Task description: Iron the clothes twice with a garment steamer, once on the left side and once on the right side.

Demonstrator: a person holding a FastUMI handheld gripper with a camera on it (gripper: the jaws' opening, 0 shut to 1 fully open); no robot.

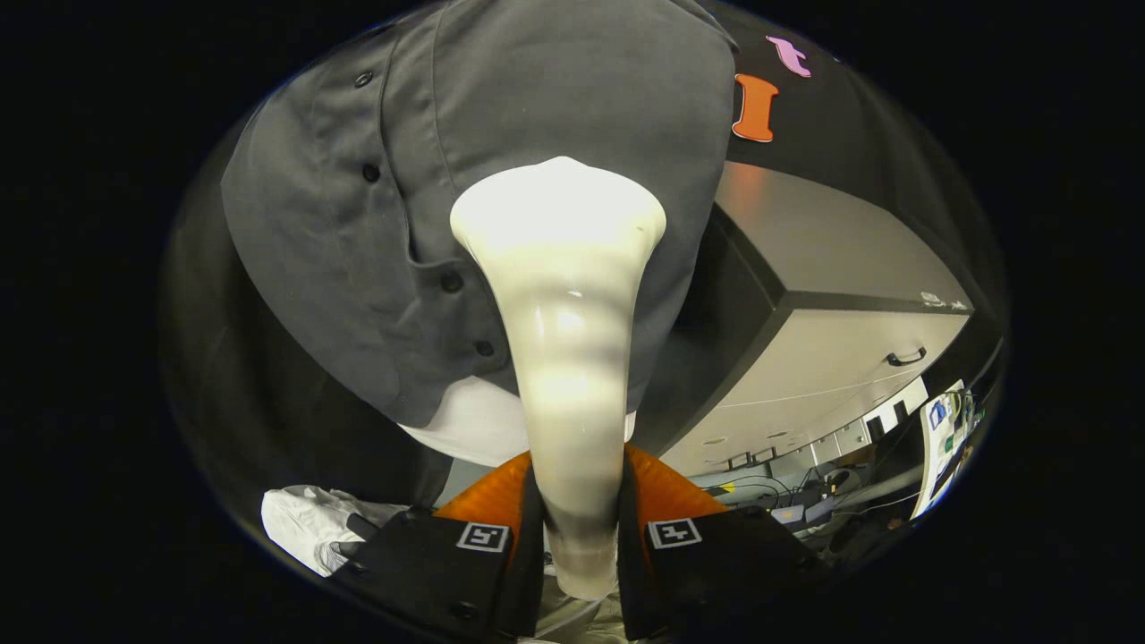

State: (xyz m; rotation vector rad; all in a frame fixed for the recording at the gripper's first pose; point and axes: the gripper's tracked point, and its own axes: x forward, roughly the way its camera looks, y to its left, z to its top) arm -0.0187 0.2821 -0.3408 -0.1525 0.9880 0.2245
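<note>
Two fingers [580,537] clamp the glossy cream plastic garment steamer [564,358], its flared head at twelve o'clock against the hanging grey buttoned shirt [358,224], right of the placket, where lingering could probably scorch or dampen the cloth.

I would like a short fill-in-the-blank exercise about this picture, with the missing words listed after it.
1. The gripper is shut on the handle of the ____.
2. The steamer's head lies against a grey ____ with dark buttons.
3. The button row lies to the ____ of the head.
4. Below the grey hem, a ____ layer shows.

Missing words: steamer; shirt; left; white
</note>
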